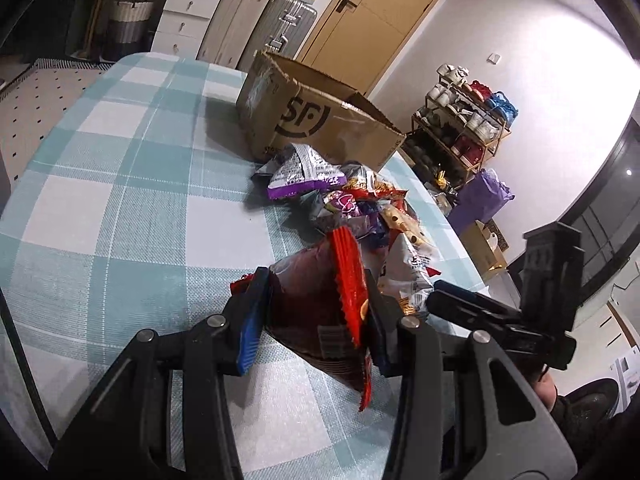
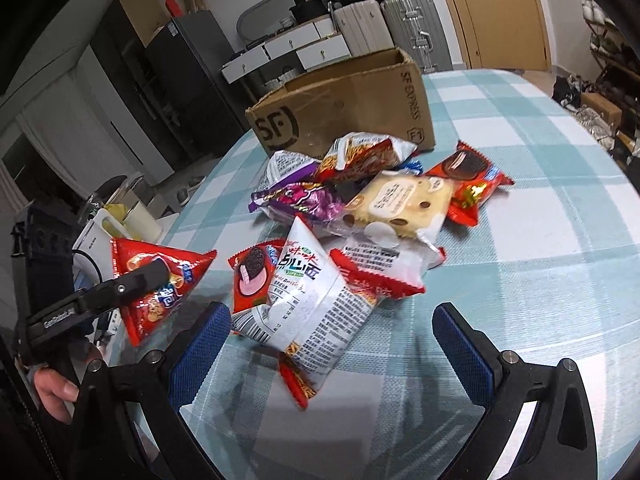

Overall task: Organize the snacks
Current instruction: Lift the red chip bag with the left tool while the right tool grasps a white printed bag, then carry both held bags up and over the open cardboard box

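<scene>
Blue-padded jaws of the left hand-held gripper point(image 1: 316, 312) are clamped on a dark red triangular snack bag point(image 1: 320, 308), which is lifted clear of the tabletop point(image 1: 120, 184) and casts a shadow on the teal-and-white checked cloth below it. In the right wrist view that same bag point(image 2: 160, 280) shows a bright red front with printed biscuits, puffed and with crimped, serrated seams. Just past the left hand-held gripper's tips lies the heap of remaining snacks point(image 1: 352, 204), and beyond the heap, further ahead, stands an open cardboard box point(image 1: 316, 116) with a black round logo on its side; the heap sits between the held bag and the box. The right hand-held gripper point(image 2: 332, 332) stands with its jaws wide apart and nothing pressed between them, hanging over a white noodle packet point(image 2: 308, 304) with red crimped ends that lies just ahead of its fingertips. Beside that packet, toward the left finger, is a small red cookie packet point(image 2: 252, 276). Further ahead lie a pale yellow wrapped cake point(image 2: 396, 204), a purple packet point(image 2: 296, 196), a red chocolate-pie packet point(image 2: 468, 184) off to the right, and an orange-red noodle bag point(image 2: 360, 156) resting against the box. A hand point(image 2: 56, 392) grips the left tool's handle at the lower left edge.
</scene>
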Tool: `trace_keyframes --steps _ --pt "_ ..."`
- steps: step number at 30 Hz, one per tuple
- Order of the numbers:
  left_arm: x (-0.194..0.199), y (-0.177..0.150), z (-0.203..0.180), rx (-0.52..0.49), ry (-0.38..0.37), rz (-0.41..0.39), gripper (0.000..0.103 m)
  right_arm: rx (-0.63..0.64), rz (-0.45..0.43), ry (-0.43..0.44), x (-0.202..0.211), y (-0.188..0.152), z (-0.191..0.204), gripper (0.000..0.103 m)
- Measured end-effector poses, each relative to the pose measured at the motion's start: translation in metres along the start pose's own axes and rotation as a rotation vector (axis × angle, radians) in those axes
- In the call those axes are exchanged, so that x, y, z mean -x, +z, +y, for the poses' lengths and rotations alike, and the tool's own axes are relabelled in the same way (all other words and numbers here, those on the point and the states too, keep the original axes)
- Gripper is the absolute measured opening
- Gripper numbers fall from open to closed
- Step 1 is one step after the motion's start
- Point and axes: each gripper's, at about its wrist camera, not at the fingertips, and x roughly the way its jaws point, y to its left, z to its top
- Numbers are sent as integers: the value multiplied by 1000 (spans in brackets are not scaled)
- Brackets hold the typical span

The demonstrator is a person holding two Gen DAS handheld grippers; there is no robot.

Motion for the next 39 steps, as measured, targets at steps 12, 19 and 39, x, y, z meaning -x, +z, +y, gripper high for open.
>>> trace_keyframes --steps 12,19,39 --pt "4 -3 13 -3 41 -1 40 -63 49 49 -26 3 2 103" --pt "8 -3 18 8 39 -5 40 -68 58 57 -35 10 5 103" --pt "22 0 6 -10 60 -18 40 -14 40 131 -26 9 12 48"
